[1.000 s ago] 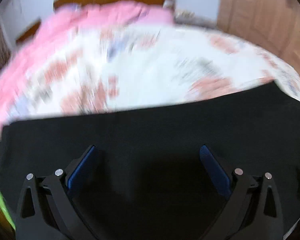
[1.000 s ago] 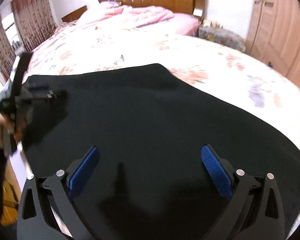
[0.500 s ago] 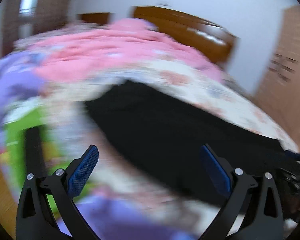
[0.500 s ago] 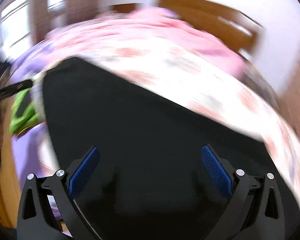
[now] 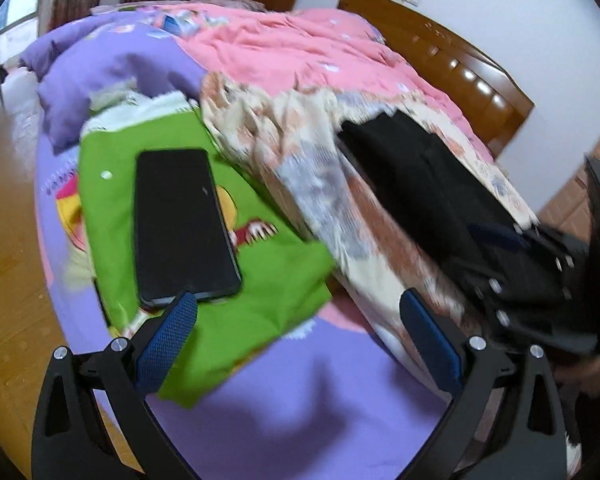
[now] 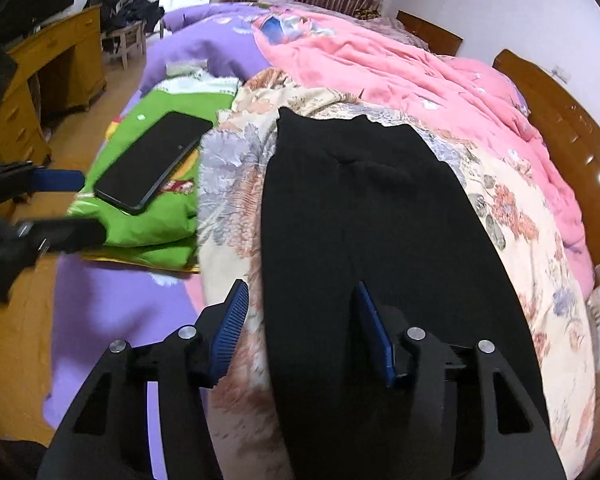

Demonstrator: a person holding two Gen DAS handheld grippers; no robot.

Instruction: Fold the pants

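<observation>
The black pants (image 6: 364,240) lie flat and lengthwise on the floral quilt (image 6: 228,176) of the bed, and the right gripper (image 6: 300,332) sits over their near left edge, its blue pads partly closed with nothing clamped between them. To fold cleanly, I judge it should pinch both layers of that edge before lifting. The left gripper (image 5: 296,340) hangs wide open and empty off to the side, above the green cloth (image 5: 260,280) and the phone (image 5: 180,224); it should come to the pants' far end.

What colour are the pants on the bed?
Plain black pants, clearest in the right wrist view.
</observation>
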